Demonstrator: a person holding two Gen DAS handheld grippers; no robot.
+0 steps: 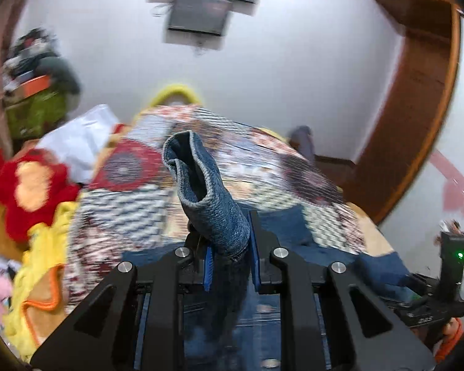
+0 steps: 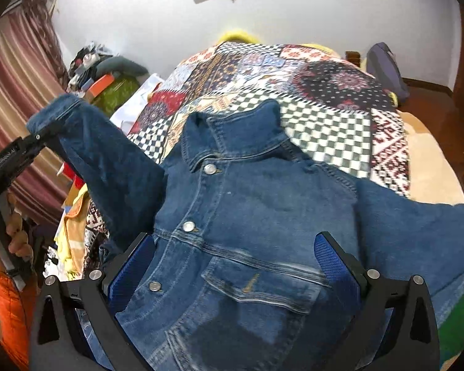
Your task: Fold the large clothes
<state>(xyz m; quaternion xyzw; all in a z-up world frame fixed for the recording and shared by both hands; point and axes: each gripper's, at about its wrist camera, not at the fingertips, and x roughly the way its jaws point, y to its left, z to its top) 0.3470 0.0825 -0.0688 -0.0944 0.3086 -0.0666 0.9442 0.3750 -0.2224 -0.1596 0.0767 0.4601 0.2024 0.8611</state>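
A blue denim jacket (image 2: 250,216) lies front up, buttoned, on a bed with a patchwork cover (image 2: 324,99). My left gripper (image 1: 230,266) is shut on the cuff of the jacket's left sleeve (image 1: 201,179), which sticks up between the blue pads. In the right wrist view the left gripper (image 2: 43,137) holds that sleeve (image 2: 108,167) lifted above the bed's left side. My right gripper (image 2: 235,266) is open and empty, its fingers spread over the jacket's chest pocket (image 2: 263,287). The other sleeve (image 2: 417,235) lies flat at the right.
A pile of red and yellow clothes (image 1: 31,191) lies at the bed's left edge. A cluttered stack with a green bag (image 2: 114,92) stands by the striped curtain (image 2: 21,92). A wooden door frame (image 1: 417,117) is at the right. A screen (image 1: 201,9) hangs on the white wall.
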